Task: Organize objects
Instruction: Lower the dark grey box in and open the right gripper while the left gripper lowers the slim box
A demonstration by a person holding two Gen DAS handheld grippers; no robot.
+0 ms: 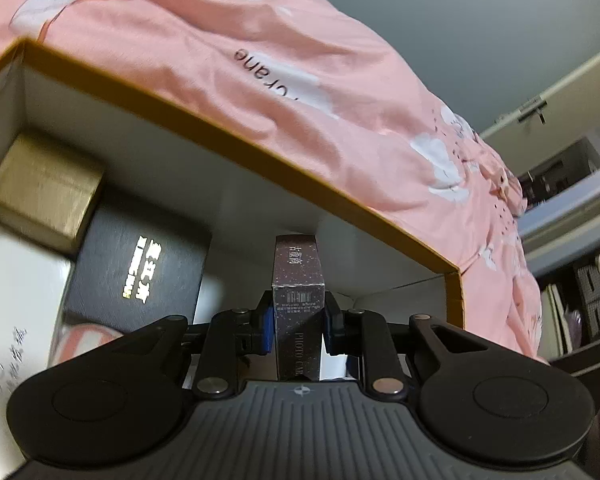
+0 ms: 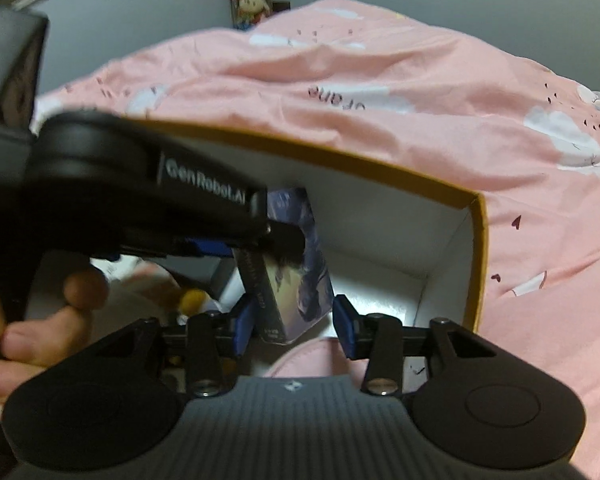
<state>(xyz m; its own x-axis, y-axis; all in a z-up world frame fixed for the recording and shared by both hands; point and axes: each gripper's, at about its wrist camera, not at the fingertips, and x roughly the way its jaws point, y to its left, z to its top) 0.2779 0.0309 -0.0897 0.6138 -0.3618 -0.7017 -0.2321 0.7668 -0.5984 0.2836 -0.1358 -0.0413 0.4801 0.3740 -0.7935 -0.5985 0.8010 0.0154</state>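
A slim dark card box point(image 1: 298, 268) with a starry print stands upright between the blue pads of my left gripper point(image 1: 299, 308), which is shut on it. It hangs inside a large carton with an orange rim point(image 1: 260, 156) and white walls. In the right wrist view the same card box point(image 2: 300, 288) sits between the pads of my right gripper point(image 2: 294, 328). These jaws stand open, with a small gap at the right pad point(image 2: 346, 330). My left gripper point(image 2: 268, 236) reaches in from the left and clamps the card box higher up.
On the carton's floor lie a gold box point(image 1: 44, 192), a black box with gold lettering point(image 1: 140, 272) and a white box with script point(image 1: 16, 300). The carton point(image 2: 380, 160) rests on a pink bedspread point(image 1: 300, 60). A person's hand point(image 2: 40, 340) holds the left gripper. Shelves point(image 1: 580, 280) stand at the right.
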